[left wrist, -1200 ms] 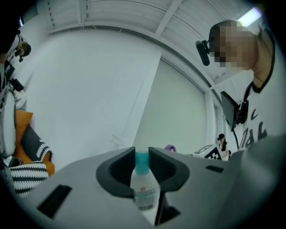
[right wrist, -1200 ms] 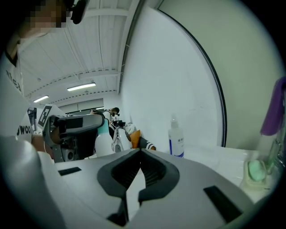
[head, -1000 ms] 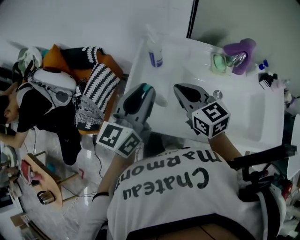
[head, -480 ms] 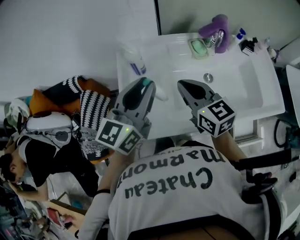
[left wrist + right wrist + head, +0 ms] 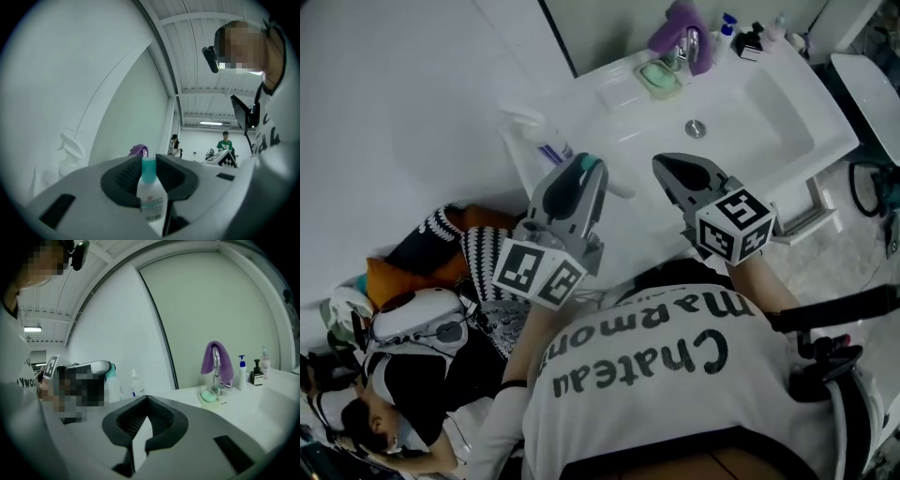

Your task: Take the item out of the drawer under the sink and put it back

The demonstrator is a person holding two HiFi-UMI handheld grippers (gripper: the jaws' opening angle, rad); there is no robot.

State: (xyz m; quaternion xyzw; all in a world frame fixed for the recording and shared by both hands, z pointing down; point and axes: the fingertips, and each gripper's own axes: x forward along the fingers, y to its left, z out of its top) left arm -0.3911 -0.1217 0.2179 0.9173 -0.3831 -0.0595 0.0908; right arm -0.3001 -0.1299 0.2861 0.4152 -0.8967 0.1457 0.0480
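Both forearms reach forward from the person's chest, side by side, and hold the grippers roughly level at the near left corner of the sink (image 5: 787,112). Their marker cubes face up, and the hands are hidden beneath them.

The left gripper (image 5: 587,169) is clamped on a small white bottle (image 5: 151,194). Its pads press on the bottle's upper part, and the teal cap stands between the jaw tips. The bottle is held in the air just in front of the sink's left end.

The right gripper (image 5: 662,163) is just beside the left one, not touching it. Its jaws are closed tip to tip, with nothing between them.

A spray bottle (image 5: 531,133) stands on the sink's left end, and a purple cloth (image 5: 679,22) hangs over the tap at the sink's back.
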